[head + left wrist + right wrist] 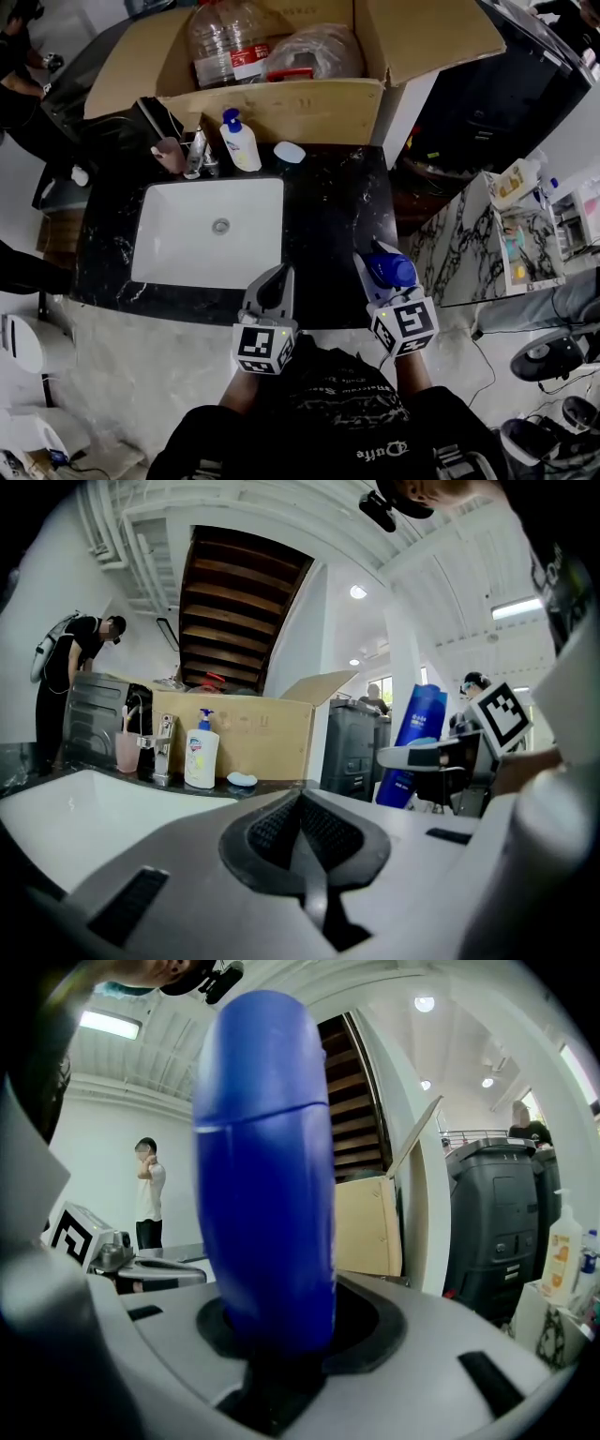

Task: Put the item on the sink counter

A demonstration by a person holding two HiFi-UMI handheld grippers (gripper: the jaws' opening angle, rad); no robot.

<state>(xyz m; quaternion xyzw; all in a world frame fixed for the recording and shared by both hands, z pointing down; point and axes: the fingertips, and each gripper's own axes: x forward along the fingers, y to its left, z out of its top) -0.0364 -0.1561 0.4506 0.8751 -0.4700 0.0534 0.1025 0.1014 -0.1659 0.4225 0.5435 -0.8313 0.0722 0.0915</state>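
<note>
At the front edge of the sink worktop (328, 211), head view, reading left to right.

Left hand-held gripper (278, 278): jaws together with nothing between them, held over the near right corner of the white basin (187, 234).

Right hand-held gripper (375, 272): clamped on the blue bottle (392, 270), the task's thing. The bottle stands upright between the pads, long axis vertical, rounded end uppermost in the right gripper view. It sits over the front right corner of the worktop, just right of the basin. Whether its base touches the stone cannot be told.

Bare dark stone lies directly ahead of the bottle, running toward the cardboard box (281, 112) at the back. The faucet (197, 155) and the soap dispenser (241, 141) stand behind the basin, well apart from this strip.

Judged from this layout, the right hand alone carries the load and is the nearer to free stone. The coming move probably calls for a short advance and descent with the axis kept vertical, so that the base lands flat.
</note>
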